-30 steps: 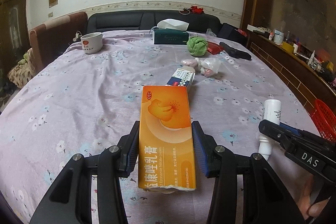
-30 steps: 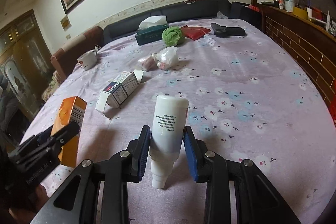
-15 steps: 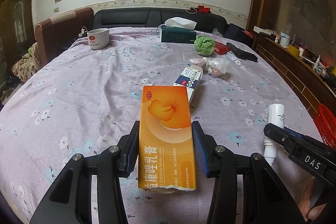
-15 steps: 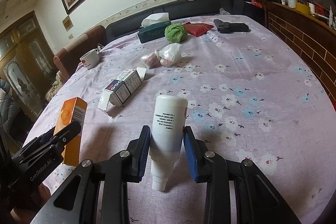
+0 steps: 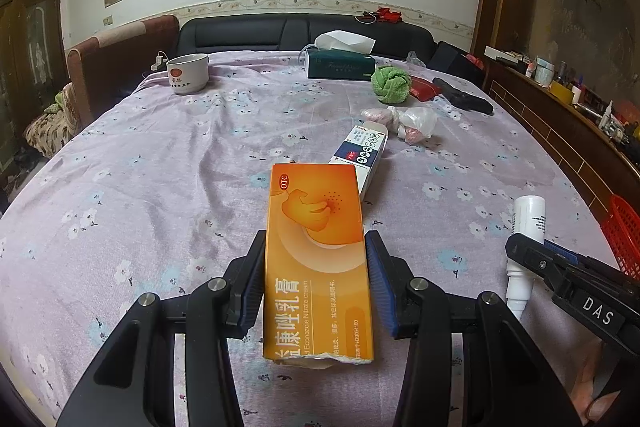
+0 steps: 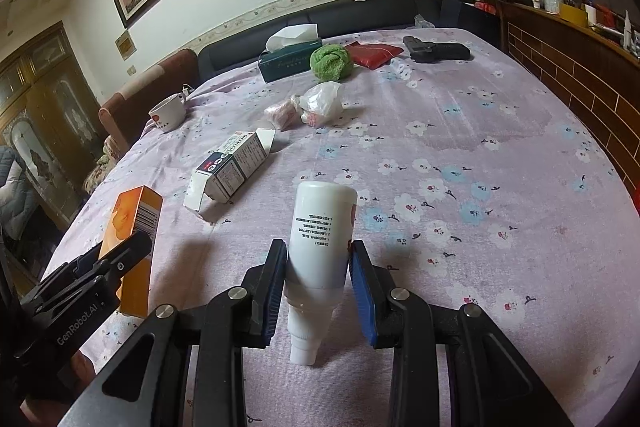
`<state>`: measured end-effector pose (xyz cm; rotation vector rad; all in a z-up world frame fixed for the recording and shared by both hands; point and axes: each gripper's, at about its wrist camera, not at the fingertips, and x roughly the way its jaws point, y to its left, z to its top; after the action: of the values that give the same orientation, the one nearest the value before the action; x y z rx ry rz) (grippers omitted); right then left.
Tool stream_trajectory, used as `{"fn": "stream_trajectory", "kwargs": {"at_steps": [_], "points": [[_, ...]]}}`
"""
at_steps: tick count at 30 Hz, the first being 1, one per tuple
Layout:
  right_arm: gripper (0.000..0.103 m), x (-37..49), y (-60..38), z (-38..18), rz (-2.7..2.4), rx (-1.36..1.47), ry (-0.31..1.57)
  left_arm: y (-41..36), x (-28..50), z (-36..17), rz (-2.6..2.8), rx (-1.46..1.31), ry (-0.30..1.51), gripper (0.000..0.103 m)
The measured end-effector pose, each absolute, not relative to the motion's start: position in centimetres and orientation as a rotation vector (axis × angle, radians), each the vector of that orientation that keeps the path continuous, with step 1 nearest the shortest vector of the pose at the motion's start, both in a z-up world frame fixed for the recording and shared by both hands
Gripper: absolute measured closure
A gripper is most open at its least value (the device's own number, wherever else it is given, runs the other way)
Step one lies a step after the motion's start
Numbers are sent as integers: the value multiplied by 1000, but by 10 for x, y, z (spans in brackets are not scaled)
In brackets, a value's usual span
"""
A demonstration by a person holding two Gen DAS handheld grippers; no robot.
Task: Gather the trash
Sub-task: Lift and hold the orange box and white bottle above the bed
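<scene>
Two items in hand above the tabletop (image 5: 168,155): left tool (image 5: 316,281) clamped on orange cream carton (image 5: 316,259), right tool (image 6: 318,277) on white spray bottle (image 6: 320,247), nozzle down; red basket (image 5: 626,235) lies nearest the right.

My left gripper (image 5: 316,279) holds carton (image 5: 318,259) above the surface (image 5: 160,167), my right gripper (image 6: 318,275) holds bottle (image 6: 320,239) to its right. Small box (image 5: 362,157) lies just beyond carton, bags (image 5: 404,121) behind that. Cup (image 5: 187,73) far left, tissue box (image 5: 340,65) at far edge, basket (image 5: 626,235) off right edge.
</scene>
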<state>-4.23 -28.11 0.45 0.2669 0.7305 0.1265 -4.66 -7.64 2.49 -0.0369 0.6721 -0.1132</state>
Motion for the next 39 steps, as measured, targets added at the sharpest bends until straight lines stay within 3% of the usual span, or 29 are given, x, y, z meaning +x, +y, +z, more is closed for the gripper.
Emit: {"fn": "stream_trajectory", "kwargs": {"at_steps": [39], "points": [[69,-43,-280,6,99,243,731,-76,-46,24,-123,-38,675,58]]}}
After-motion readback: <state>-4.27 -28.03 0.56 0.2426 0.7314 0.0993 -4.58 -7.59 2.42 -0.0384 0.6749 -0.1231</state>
